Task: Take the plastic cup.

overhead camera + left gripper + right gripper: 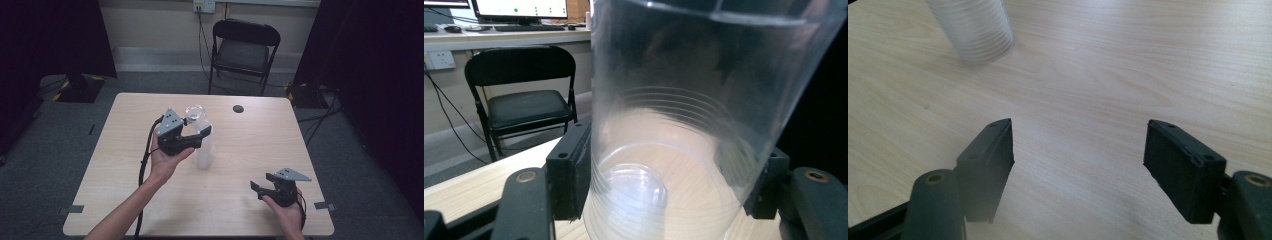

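From above, the left tongs (200, 134) grasp the top cup (196, 116) of a stack (204, 152) mid-tabletop (250, 145), not yet separated. Along the left tongs, pads (569, 175) press the cup (694, 125). Along the right tongs (1078, 170), released, idle.

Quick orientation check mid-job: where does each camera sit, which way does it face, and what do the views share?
High view: above the person's side, looking forward and down on the table; both forearms, left gripper, right gripper.
Left gripper view: along its jaws, closed on the stack of clear cups; chair beyond.
Right gripper view: down along open jaws at bare tabletop.
Shared: the stack of clear cups appears in all three.
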A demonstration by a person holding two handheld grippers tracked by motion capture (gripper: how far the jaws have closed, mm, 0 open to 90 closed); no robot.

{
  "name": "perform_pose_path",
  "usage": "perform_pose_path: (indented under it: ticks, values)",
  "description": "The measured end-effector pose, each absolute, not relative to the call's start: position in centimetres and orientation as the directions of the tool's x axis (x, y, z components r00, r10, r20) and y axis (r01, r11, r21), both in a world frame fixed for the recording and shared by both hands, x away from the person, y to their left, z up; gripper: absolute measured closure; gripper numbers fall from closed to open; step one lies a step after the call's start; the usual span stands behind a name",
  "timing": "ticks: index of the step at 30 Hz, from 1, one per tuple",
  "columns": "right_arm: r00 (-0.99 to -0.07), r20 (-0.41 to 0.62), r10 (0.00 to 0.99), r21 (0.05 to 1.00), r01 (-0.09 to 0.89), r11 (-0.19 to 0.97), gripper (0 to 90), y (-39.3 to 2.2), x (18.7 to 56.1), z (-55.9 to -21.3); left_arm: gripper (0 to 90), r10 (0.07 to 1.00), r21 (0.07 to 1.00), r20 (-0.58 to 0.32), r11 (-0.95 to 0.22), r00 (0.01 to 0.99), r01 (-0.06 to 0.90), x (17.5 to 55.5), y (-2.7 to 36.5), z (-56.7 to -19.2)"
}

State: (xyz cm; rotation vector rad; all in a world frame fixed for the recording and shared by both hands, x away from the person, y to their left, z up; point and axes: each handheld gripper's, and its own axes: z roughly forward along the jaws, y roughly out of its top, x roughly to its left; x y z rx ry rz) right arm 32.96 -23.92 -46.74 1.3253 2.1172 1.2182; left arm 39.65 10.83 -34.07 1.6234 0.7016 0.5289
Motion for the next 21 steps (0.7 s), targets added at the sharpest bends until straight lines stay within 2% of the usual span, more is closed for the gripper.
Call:
perform_pose_path:
  ticks: [9,16,21]
  values:
    - [-0.518,0.129,0.846,0.83,0.523,0.194,28.3,-23.5,32.7,-46.5,33.4,0.687,0.968,-0.065,-0.132,0.724,0.213,38.3,11.7,-34.3]
    - [-0.508,0.124,0.852,0.822,0.534,0.198,29.2,-23.5,32.6,-46.3,33.0,0.661,0.944,-0.153,-0.122,0.735,0.306,37.9,12.9,-34.8]
    - [-0.513,0.12,0.85,0.827,0.525,0.2,31.4,-23.3,32.5,-46.3,32.9,0.647,0.935,-0.177,-0.125,0.742,0.332,37.4,13.4,-35.2]
